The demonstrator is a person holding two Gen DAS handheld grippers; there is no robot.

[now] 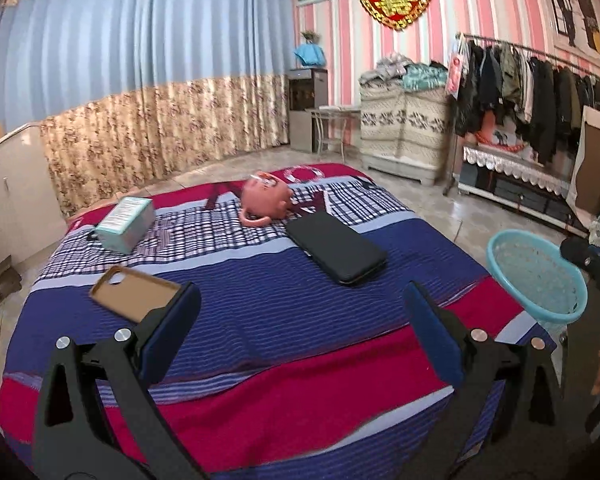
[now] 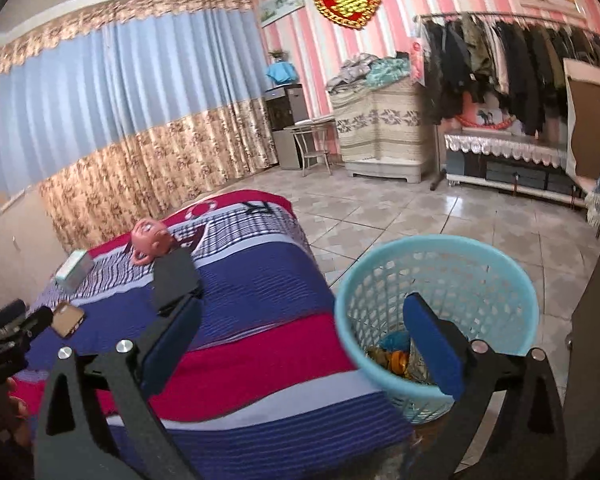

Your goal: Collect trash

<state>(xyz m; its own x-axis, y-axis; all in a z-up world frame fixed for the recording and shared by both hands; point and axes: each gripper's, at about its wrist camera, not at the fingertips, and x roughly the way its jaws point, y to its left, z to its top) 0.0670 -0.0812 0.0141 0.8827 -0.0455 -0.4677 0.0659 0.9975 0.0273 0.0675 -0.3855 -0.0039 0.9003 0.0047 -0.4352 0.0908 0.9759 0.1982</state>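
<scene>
A light blue mesh waste basket (image 2: 440, 280) stands on the floor at the bed's right side; it holds colourful wrappers (image 2: 392, 354). It also shows in the left wrist view (image 1: 536, 272). My right gripper (image 2: 300, 336) is open and empty, above the bed edge and the basket's rim. My left gripper (image 1: 300, 320) is open and empty, over the striped bedspread (image 1: 260, 312). On the bed lie a tan phone case (image 1: 134, 294), a teal box (image 1: 126, 222), a pink pig-shaped toy (image 1: 266, 198) and a black case (image 1: 336, 246).
A clothes rack (image 1: 540, 92) and low cabinet stand at the right wall. A covered cupboard (image 1: 404, 124), a small chair and a water dispenser (image 1: 306, 108) stand at the back. Tiled floor (image 2: 400, 208) lies beyond the bed. Curtains (image 1: 140, 80) cover the left wall.
</scene>
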